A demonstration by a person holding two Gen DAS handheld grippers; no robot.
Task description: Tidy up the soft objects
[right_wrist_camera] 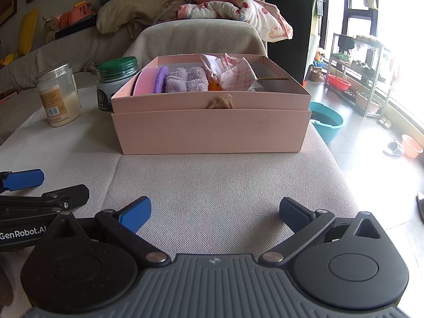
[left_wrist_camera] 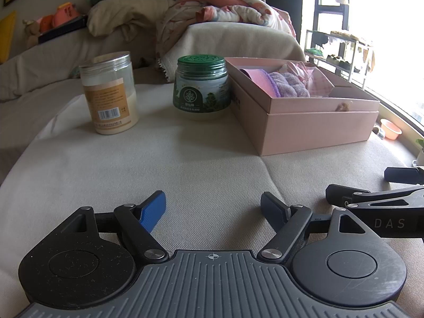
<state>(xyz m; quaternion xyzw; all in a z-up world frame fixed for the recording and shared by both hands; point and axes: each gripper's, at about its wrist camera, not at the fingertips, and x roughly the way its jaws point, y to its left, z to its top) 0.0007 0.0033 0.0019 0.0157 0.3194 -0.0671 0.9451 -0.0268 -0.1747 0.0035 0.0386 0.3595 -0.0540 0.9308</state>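
Observation:
A pink box (right_wrist_camera: 212, 129) stands open on the beige cushion, also in the left wrist view (left_wrist_camera: 318, 129). Inside lie a pink and purple sponge (right_wrist_camera: 149, 83), a fluffy purple towel (right_wrist_camera: 186, 80) and a pink checked cloth (right_wrist_camera: 235, 75); the towel also shows in the left wrist view (left_wrist_camera: 290, 84). My left gripper (left_wrist_camera: 213, 209) is open and empty, low over the cushion, to the near left of the box. My right gripper (right_wrist_camera: 214, 212) is open and empty in front of the box. Each gripper shows at the edge of the other's view.
A clear jar with a brown label (left_wrist_camera: 110, 92) and a green-lidded jar (left_wrist_camera: 201, 87) stand left of the box. Pillows and a quilt (right_wrist_camera: 222, 8) are piled behind. The cushion edge drops to the floor on the right, with a blue basin (right_wrist_camera: 327, 122).

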